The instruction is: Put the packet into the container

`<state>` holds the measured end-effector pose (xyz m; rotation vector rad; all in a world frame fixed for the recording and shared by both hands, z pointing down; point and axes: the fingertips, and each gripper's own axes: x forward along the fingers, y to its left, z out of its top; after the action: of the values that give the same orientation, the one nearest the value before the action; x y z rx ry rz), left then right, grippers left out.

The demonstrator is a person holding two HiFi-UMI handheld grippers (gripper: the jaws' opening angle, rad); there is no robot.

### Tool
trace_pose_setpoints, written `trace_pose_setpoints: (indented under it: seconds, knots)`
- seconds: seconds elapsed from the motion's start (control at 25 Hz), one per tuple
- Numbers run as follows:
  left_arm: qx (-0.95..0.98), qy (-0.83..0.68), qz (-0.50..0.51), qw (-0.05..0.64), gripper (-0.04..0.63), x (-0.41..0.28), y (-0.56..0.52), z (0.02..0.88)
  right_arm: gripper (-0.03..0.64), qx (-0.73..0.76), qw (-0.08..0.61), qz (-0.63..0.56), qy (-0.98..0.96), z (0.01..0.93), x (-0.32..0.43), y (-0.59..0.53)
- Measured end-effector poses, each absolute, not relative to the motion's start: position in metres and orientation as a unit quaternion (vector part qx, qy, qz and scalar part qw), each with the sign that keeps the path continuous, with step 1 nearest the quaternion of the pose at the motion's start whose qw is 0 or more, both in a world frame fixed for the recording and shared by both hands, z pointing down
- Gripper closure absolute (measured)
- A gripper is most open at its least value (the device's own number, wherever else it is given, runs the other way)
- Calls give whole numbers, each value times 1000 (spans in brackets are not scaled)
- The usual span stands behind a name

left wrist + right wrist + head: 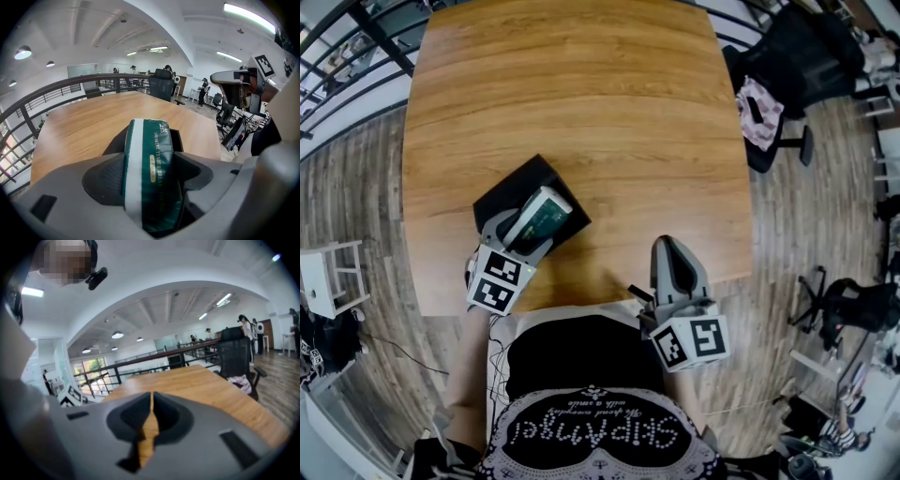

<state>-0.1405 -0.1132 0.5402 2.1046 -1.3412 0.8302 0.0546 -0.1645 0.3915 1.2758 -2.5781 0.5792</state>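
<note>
Left tongs (150,161) gripping packet (152,180), over black container (512,191) in head view, right tongs (151,401) closed, empty

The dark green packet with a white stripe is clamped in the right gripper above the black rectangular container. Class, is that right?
No. It is the left gripper that clamps the dark green packet above the black rectangular container; the left gripper view shows it.
</note>
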Motion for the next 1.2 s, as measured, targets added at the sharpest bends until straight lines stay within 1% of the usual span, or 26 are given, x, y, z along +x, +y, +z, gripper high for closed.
trace_pose_setpoints:
  seconds: [0.52,0.88,1.2]
  knots:
    - [742,-485,372,273,245,-140,-112,567,577,431,106,199,-874,397,52,-168]
    - [735,-480,385,285,245,-138,-119,577,577,427,106,201,-875,398,50,-168]
    - [735,-480,388,282,244,-137,-118,577,577,424,107,201,-876,398,48,-167]
